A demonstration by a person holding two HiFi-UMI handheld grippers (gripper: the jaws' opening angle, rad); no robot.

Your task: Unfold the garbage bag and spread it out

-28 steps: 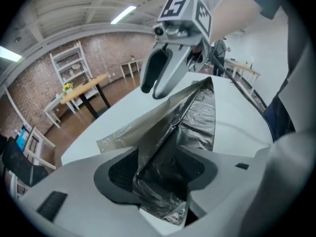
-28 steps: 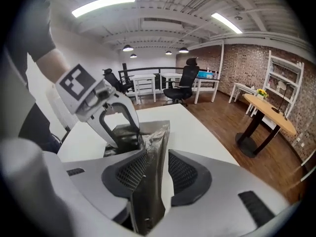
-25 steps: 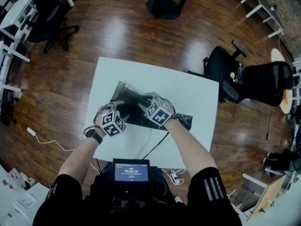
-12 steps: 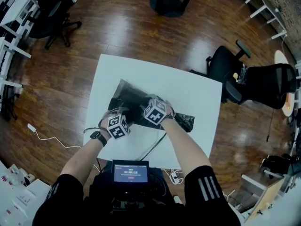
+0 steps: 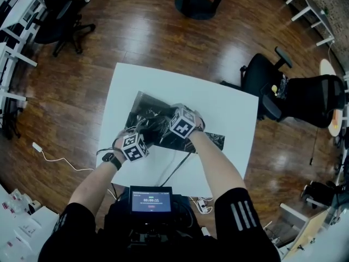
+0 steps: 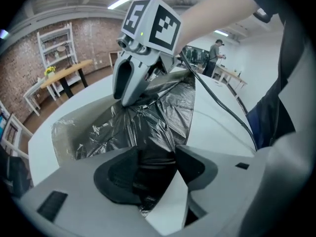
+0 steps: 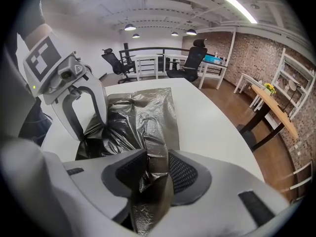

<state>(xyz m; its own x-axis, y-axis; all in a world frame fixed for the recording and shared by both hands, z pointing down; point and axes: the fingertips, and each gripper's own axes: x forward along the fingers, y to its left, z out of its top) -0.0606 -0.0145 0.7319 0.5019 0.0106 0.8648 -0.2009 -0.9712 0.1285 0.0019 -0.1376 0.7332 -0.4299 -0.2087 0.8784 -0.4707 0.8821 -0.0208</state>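
A black garbage bag [image 5: 143, 109] lies crumpled and partly unfolded on the white table [image 5: 229, 113]. Both grippers sit close together over its middle, pointing steeply down. My left gripper [image 5: 143, 132] is shut on a bunched black fold of the bag [image 6: 150, 132], which runs between its pads [image 6: 197, 167]. My right gripper [image 5: 168, 125] is shut on a narrow grey-black pleat of the bag [image 7: 143, 112], which stands up between its ribbed pads [image 7: 180, 174]. The right gripper [image 6: 129, 101] presses into the bag just ahead of the left. The left gripper [image 7: 91, 132] stands on the bag's left side.
A black cable [image 5: 177, 171] runs across the table's near edge. Office chairs [image 5: 283, 89] stand at the right, and another chair [image 5: 54, 15] at the upper left. A round table base [image 5: 199, 4] is at the top. A screen device [image 5: 151, 201] hangs at the person's chest.
Both grippers have sunk toward the table with the bag still in them. The bag's left part now looks more crinkled and bunched between them.
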